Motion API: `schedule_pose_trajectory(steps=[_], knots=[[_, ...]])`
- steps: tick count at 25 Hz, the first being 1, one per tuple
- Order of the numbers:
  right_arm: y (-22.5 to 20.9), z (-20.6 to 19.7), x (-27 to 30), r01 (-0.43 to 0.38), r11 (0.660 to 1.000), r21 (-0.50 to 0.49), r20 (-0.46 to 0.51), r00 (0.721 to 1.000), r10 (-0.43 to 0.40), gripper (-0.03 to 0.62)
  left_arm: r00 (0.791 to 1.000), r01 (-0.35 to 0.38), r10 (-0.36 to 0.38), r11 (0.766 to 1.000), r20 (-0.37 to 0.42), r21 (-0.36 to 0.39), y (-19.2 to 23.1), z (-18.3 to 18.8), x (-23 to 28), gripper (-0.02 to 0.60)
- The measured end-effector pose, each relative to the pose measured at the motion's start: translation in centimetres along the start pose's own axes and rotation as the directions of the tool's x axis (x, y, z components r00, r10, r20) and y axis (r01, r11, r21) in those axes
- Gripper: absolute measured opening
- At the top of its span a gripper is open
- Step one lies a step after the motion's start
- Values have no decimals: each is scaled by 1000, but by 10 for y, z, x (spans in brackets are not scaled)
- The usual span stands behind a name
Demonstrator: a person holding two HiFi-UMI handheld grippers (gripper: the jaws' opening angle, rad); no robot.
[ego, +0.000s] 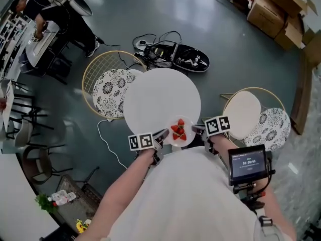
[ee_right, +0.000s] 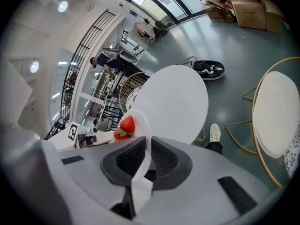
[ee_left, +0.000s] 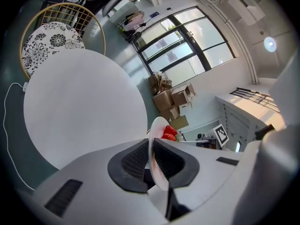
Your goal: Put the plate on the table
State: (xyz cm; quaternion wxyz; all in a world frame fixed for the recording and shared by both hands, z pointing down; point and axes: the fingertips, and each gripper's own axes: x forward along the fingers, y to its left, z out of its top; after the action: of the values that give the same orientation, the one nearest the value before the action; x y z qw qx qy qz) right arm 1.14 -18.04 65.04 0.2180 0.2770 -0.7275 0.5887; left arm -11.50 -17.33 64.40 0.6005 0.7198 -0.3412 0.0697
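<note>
A small white plate (ego: 179, 131) with red strawberries (ego: 178, 130) hangs at the near edge of the round white table (ego: 161, 98). My left gripper (ego: 163, 136) is shut on the plate's left rim and my right gripper (ego: 197, 130) is shut on its right rim. In the left gripper view the plate (ee_left: 156, 150) runs edge-on between the pads, with the strawberries (ee_left: 169, 132) beyond and the table (ee_left: 79, 107) ahead. In the right gripper view the plate (ee_right: 140, 139) is likewise pinched, the strawberries (ee_right: 125, 127) sit on it and the table (ee_right: 173, 102) lies past it.
A gold-framed chair with a patterned cushion (ego: 111, 92) stands left of the table, another chair (ego: 243, 113) to the right. Cables and a black bag (ego: 175, 54) lie on the floor beyond. Cardboard boxes (ego: 276, 9) are stacked far right. A person (ego: 55, 19) sits at a desk far left.
</note>
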Motion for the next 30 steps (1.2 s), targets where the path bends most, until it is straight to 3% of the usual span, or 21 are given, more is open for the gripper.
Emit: schedule_pose_trajectory(steps=[7, 20, 25, 30], knots=[[-24, 40, 7, -17, 1000, 1, -70, 997, 17, 37, 999, -42, 42, 999, -17, -7, 5, 28, 31, 28], [-80, 75, 42, -13, 1000, 13, -289, 957, 16, 37, 985, -148, 132, 978, -113, -148, 47, 37, 86, 29], [-95, 94, 59, -5, 999, -39, -320, 947, -8, 37, 980, -177, 153, 963, -129, -203, 62, 46, 101, 29], [-107, 121, 82, -3, 998, -63, -324, 946, -18, 38, 970, -233, 215, 954, -111, -190, 82, 71, 115, 32]])
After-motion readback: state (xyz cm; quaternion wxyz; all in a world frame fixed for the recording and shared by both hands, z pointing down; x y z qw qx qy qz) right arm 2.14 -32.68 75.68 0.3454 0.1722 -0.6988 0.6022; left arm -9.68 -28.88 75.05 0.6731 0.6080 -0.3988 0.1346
